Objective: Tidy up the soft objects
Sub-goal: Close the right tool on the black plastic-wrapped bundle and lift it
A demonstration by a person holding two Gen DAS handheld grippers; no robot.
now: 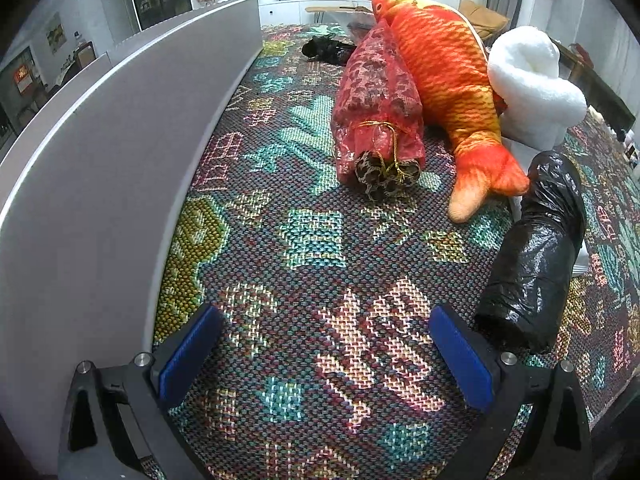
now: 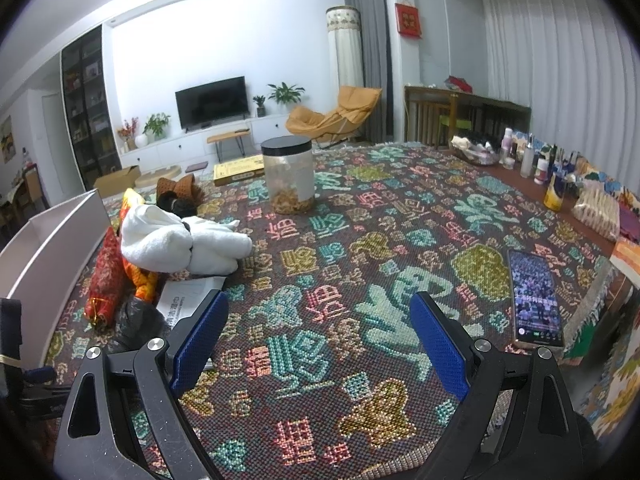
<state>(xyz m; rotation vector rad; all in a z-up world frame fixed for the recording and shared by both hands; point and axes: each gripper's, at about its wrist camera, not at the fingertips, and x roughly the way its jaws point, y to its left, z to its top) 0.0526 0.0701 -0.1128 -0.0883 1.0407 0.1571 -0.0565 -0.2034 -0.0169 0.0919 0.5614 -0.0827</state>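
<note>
Clear jar with black lid stood upright mid-counter, toward the far edge; brownish contents filled only its bottom part, kind unclear. One red mesh pouch, tied with gold cord, held a rolled leopard-print fabric poking out its end. One black plastic bag roll lay near the left gripper's right finger, contents hidden. A second, smaller black bag sat farther back. One orange fish plush lay just beside the pouch, touching it; one white plush leaned on the fish. All soft things clustered along the counter's left side, next to the grey partition board. One phone lay screen-up near the right edge. Patterned woven cloth covered the counter. Left gripper fingers spread wide, empty. Right gripper fingers likewise apart, holding nothing.
</note>
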